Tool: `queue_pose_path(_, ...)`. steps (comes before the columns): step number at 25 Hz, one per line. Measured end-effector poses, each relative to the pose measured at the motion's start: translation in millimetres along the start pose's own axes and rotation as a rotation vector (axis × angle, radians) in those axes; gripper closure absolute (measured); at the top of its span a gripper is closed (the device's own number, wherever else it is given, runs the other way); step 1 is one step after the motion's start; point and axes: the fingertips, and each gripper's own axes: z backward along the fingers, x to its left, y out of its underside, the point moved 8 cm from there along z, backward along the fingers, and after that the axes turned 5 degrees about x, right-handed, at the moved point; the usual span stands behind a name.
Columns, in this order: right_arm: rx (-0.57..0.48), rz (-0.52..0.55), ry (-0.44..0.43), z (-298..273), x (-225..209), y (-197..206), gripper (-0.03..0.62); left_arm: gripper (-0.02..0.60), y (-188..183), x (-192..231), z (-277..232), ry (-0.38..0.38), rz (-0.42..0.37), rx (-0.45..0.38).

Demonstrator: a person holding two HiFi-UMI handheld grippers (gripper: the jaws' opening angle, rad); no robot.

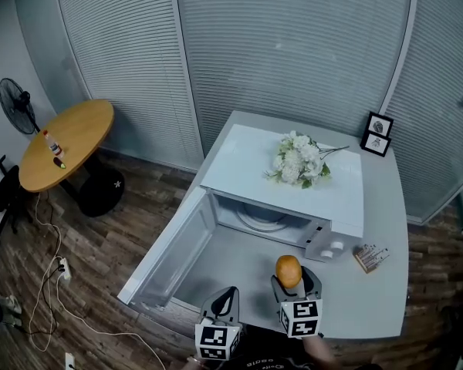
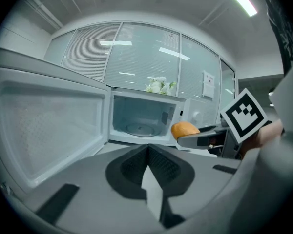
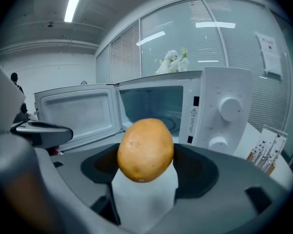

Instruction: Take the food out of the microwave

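Note:
A round orange-brown potato (image 3: 145, 150) sits between the jaws of my right gripper (image 1: 289, 277), which is shut on it in front of the white microwave (image 1: 293, 187). The same potato (image 1: 288, 270) shows in the head view just outside the oven's mouth, and the potato (image 2: 184, 129) also appears at the right of the left gripper view. The microwave door (image 1: 170, 241) hangs wide open to the left; the glass turntable (image 2: 138, 128) inside is bare. My left gripper (image 1: 226, 302) hovers near the table's front edge, shut with nothing in it.
A bunch of white flowers (image 1: 299, 159) lies on top of the microwave. Two small framed pictures (image 1: 377, 133) stand at the back right of the grey table (image 1: 382, 291), and a small printed box (image 1: 370, 257) lies beside the oven. A round wooden table (image 1: 65, 143) and a fan (image 1: 17, 106) stand far left.

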Motion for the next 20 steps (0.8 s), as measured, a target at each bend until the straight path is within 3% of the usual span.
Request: queue_pose_path(20,0.031,-0.038,0.011,22,-1,34,0.258,0.574,5,-11,-12,0.028,-0.004,0.045)
